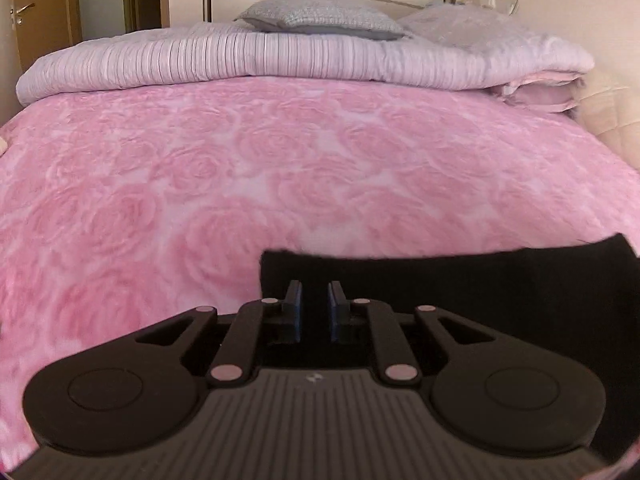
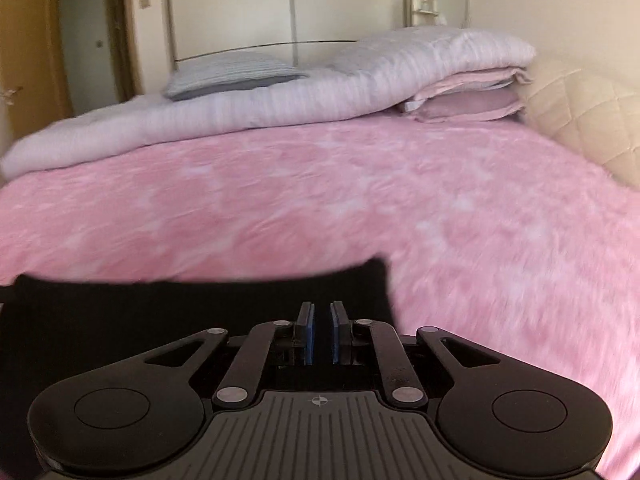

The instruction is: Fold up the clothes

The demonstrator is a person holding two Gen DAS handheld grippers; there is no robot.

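A black garment (image 1: 480,280) lies flat on the pink rose-patterned bedspread (image 1: 240,168). In the left wrist view my left gripper (image 1: 315,300) sits over the garment's left end, near its top left corner; its blue-padded jaws stand narrowly apart with dark cloth between them. In the right wrist view the same garment (image 2: 160,304) spreads to the left, and my right gripper (image 2: 322,320) sits near its top right corner, jaws close together over the cloth. Whether either gripper pinches the cloth is not shown. The right view is blurred.
A folded striped lilac duvet (image 1: 240,60) and grey pillows (image 1: 320,16) lie along the far side of the bed. A cream quilted headboard (image 2: 580,128) stands at the right. A wardrobe (image 2: 280,12) and a wooden door (image 1: 36,16) stand beyond.
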